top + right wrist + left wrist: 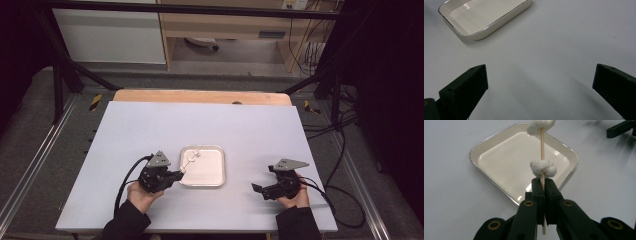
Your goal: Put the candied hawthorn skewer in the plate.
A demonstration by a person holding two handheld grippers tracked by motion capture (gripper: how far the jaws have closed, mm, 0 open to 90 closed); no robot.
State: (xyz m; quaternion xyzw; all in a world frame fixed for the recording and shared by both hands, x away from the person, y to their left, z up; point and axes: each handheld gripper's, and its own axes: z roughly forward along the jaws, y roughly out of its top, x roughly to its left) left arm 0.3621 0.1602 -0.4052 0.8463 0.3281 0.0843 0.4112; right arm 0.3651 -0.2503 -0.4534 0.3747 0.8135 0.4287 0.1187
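Left gripper clamped tight on a thin wooden skewer, jaws pressed together with the stick pinched between them near its lower end, a short stub poking out below the jaws in the left gripper view. Skewer held over the near left part of a white square tray, slanting up and away from the gripper toward the tray's far left corner. 2 white fluffy lumps threaded on the stick: lower lump sitting just above the jaw tips, almost touching them; upper lump farther up, at the top edge of that view. Tray resting flat on the pale table, near its middle, silver-edged rim, nothing lying on its floor where visible.

Right gripper spread wide, nothing between the 2 black jaws, held just above the bare table, well to the right of the tray. Tray's corner seen far off at upper left in the right gripper view.
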